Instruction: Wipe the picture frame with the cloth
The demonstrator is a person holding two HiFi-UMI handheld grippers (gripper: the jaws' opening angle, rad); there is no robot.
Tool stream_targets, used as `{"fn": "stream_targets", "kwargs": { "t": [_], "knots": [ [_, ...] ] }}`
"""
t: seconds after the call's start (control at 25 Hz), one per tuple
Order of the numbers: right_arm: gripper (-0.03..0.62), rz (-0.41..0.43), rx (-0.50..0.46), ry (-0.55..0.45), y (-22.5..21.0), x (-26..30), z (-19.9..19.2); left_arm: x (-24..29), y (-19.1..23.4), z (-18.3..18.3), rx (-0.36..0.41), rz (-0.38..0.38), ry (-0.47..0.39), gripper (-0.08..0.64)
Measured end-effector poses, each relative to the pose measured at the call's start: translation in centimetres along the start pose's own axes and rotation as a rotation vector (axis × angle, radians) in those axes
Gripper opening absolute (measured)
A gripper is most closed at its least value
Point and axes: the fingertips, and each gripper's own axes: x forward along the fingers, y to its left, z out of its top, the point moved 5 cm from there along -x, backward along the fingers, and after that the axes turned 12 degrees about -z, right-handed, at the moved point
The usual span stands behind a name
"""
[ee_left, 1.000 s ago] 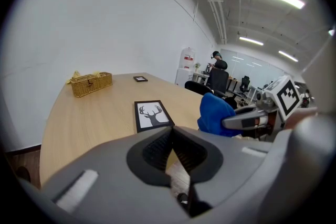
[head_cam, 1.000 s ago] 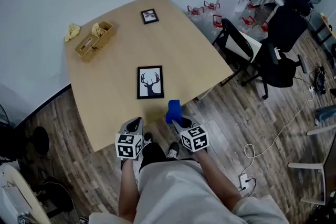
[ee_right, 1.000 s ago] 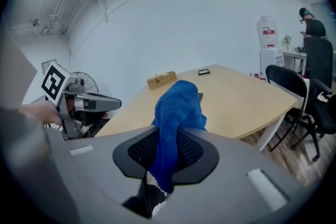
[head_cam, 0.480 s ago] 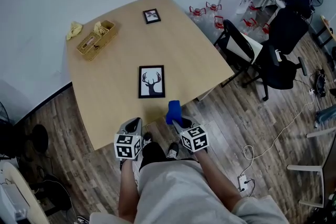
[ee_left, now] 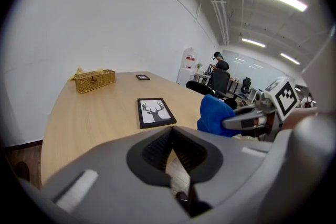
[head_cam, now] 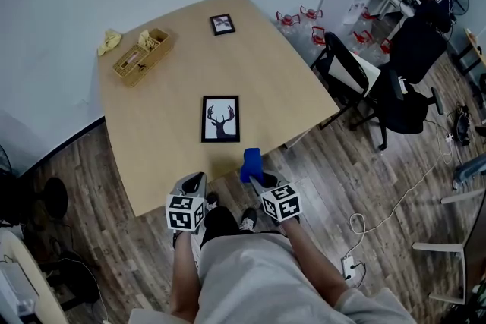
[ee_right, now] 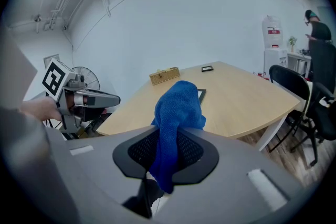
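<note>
A black picture frame [head_cam: 220, 118] with a deer print lies flat on the wooden table [head_cam: 175, 99], near its front edge. My right gripper [head_cam: 254, 174] hangs just off that edge, shut on a blue cloth [head_cam: 251, 160] that bunches up above its jaws. The right gripper view shows the cloth [ee_right: 177, 113] pinched in the right gripper [ee_right: 170, 140], and it hides most of the frame [ee_right: 201, 94]. My left gripper [head_cam: 195, 180] is beside it, shut and empty. From the left gripper [ee_left: 171, 131] I see the frame [ee_left: 156, 112] ahead and the cloth [ee_left: 214, 115] to the right.
A wicker basket [head_cam: 141, 55] and a yellow rag [head_cam: 109, 42] sit at the table's far left. A smaller picture frame [head_cam: 222, 24] lies at the far edge. Black office chairs [head_cam: 357, 72] stand right of the table, water bottles [head_cam: 304, 17] behind them.
Both grippers hold their places; only the head view has shifted slightly.
</note>
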Motion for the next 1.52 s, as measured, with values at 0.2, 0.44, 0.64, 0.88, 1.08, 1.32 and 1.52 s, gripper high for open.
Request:
{"fn": "stream_targets", "kwargs": {
  "t": [0.2, 0.44, 0.64, 0.88, 1.08, 1.32, 1.52],
  "knots": [
    [0.057, 0.001, -0.005, -0.006, 0.0, 0.1, 0.2, -0.1, 0.3, -0.1, 0.002, 0.004, -0.001, 0.052],
    [0.057, 0.001, -0.002, -0.006, 0.1, 0.4, 0.0, -0.1, 0.7, 0.0, 0.008, 0.007, 0.001, 0.052],
    [0.057, 0.006, 0.001, -0.001, 0.4, 0.3, -0.3, -0.1, 0.5, 0.0, 0.015, 0.001, 0.015, 0.052],
    [0.057, 0.021, -0.017, -0.003, 0.9, 0.5, 0.1, -0.5, 0.9, 0.6, 0.022, 0.009, 0.008, 0.052],
    [0.057, 0.017, -0.016, -0.003, 0.7, 0.5, 0.1, -1.0, 1.7, 0.4, 0.006, 0.027, 0.001, 0.052],
    [0.057, 0.009, -0.012, -0.006, 0.4, 0.3, 0.2, -0.9, 1.8, 0.5, 0.008, 0.029, -0.002, 0.052],
    [0.057, 0.008, -0.012, -0.005, 0.4, 0.2, 0.2, -1.1, 1.9, 0.5, 0.008, 0.033, -0.002, 0.052]
  ]
}}
